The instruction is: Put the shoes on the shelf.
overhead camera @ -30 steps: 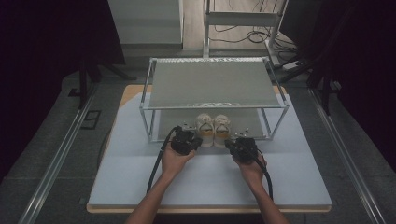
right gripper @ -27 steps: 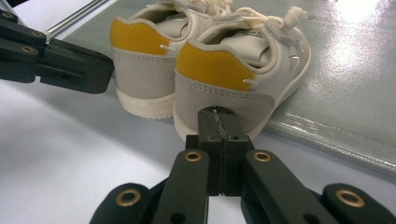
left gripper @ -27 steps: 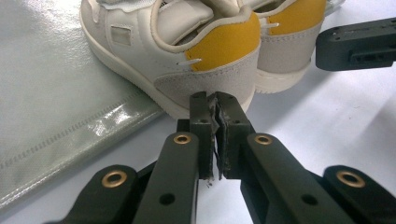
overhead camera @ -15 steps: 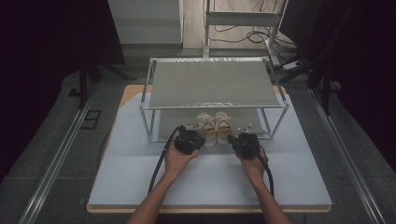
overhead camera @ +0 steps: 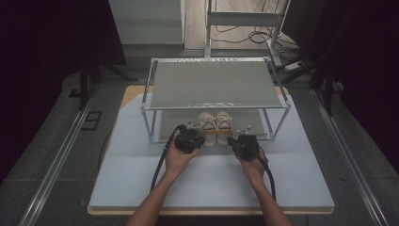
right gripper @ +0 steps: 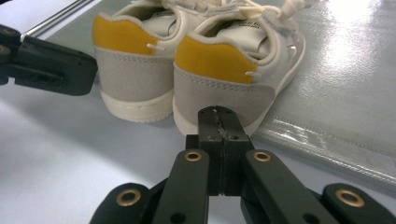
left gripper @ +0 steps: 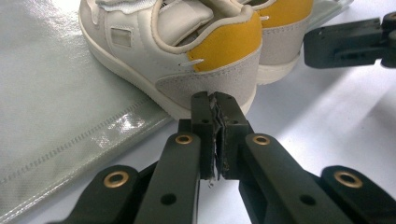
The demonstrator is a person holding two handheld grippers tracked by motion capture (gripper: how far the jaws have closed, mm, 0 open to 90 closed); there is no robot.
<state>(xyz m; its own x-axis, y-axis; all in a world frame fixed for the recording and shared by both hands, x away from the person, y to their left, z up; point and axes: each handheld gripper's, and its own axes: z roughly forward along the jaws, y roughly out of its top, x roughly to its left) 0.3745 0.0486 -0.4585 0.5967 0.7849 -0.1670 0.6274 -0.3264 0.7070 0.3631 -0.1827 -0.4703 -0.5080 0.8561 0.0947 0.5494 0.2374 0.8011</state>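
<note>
Shoes: pair (overhead camera: pixel 215 126) under rack (overhead camera: pixel 216 87), heels just ahead of both fingers.
Left fingers (left gripper: pixel 215 105): clenched, empty, nudged closer.
Right fingers (right gripper: pixel 219 116): clenched, empty.
Meaning: pushing shoes inward, judged.

Left tool (overhead camera: pixel 194 139) and right tool (overhead camera: pixel 242 144), jaws pressed together, held level side by side

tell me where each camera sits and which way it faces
High view: above the person's side, looking forward and down on the table and wire rack; both forearms and the left gripper and right gripper show.
Left gripper view: rides the left gripper, looks along its shut jaws at the left shoe heel.
Right gripper view: rides the right gripper, shut jaws facing the right shoe heel.
Both gripper views share the shoe pair.
</note>
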